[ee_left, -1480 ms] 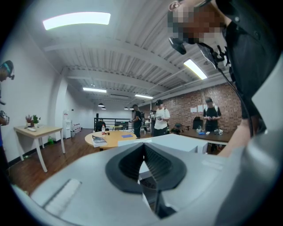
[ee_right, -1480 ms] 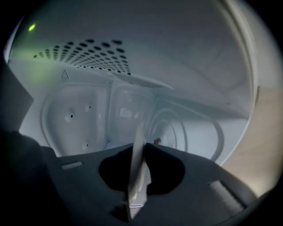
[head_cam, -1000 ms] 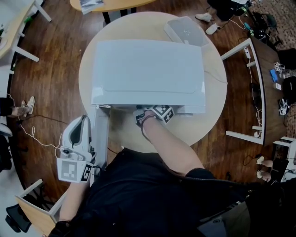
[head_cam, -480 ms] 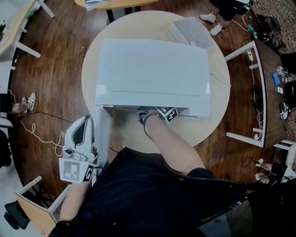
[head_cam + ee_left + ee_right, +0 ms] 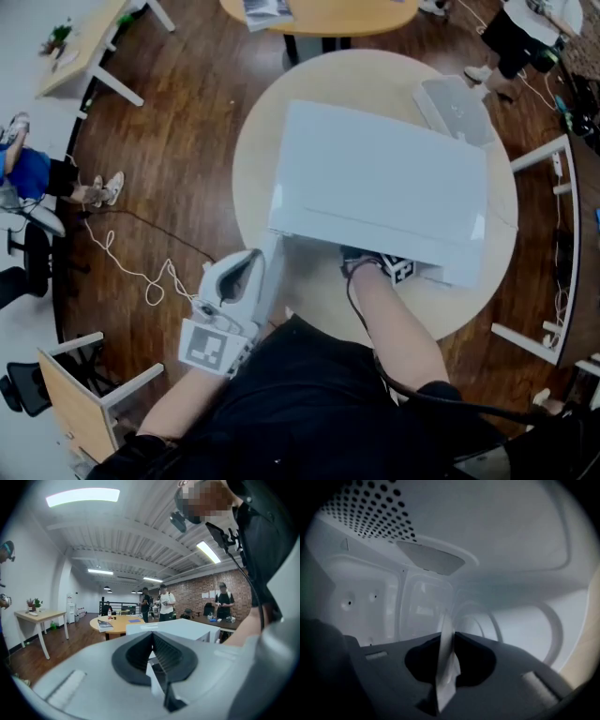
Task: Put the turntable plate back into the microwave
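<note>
The right hand-held gripper reaches inside the microwave on the round worktop. It pinches the turntable plate by its rim, probably so the plate can settle onto the cavity floor. The left hand-held gripper, pressed together and empty, hangs beside the open door, apparently keeping clear.

The microwave is set on the table, with a box behind it at the right. Its door is swung out at the front left. The right gripper is placed inside the cavity, the plate clamped edge-on between its jaws. The left gripper is held just left of the door.
</note>
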### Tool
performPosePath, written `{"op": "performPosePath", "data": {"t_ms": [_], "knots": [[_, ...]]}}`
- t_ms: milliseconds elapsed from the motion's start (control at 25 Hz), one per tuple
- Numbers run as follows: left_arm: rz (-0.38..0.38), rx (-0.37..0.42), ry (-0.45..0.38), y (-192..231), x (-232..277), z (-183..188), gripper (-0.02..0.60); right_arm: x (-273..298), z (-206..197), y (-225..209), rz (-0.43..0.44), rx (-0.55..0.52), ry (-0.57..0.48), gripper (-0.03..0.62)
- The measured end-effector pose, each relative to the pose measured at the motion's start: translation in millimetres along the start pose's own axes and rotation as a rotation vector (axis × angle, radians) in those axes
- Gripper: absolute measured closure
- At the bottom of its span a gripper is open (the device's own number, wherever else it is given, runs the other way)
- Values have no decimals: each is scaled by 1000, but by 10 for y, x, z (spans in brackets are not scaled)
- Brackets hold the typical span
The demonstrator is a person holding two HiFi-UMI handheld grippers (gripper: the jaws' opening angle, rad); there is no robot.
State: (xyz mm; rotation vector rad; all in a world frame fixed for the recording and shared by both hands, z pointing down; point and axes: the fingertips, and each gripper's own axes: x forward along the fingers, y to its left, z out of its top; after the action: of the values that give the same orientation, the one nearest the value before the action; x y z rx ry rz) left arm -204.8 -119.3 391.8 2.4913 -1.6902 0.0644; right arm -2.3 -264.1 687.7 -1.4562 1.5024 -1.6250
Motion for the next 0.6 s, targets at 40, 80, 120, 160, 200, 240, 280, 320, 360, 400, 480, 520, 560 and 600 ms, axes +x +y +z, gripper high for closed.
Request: {"op": "performPosePath", "data": {"t_ms": [40,80,120,160,200,240,280,320,360,400,480,520,560,600], "knots": [[11,9,-19,-40,110,-28,577,-2,73,-75,-16,5,-11,557],[13,40,-14,-57,199,-89,577,-6,145,-147,-31,11,-22,557],[1,73,25,-72,245,-180,577,-9,210,-211,-46,16,-31,556],[-22,88,82,-93,241,-269,577,-12,262,-262,-58,21,-38,552],[-44,76,122,-115,199,-311,577,-11,294,-294,-68,26,-41,548],[-56,51,135,-121,140,-300,577,-5,298,-300,-73,30,-39,546],[-59,33,132,-108,83,-266,577,7,267,-274,-72,34,-30,546],[-56,27,125,-82,40,-238,577,28,201,-223,-65,38,-15,546],[-50,29,121,-58,18,-230,577,53,127,-176,-56,42,3,546],[-46,33,121,-46,17,-241,577,72,73,-157,-49,45,19,546],[-59,47,121,-69,67,-307,577,70,70,-182,-52,40,29,525],[-73,60,115,-87,101,-344,577,66,90,-186,-54,30,30,512],[-85,70,110,-94,119,-364,577,66,91,-169,-53,19,34,497],[-90,75,108,-89,118,-365,577,64,69,-141,-51,10,41,478]]}}
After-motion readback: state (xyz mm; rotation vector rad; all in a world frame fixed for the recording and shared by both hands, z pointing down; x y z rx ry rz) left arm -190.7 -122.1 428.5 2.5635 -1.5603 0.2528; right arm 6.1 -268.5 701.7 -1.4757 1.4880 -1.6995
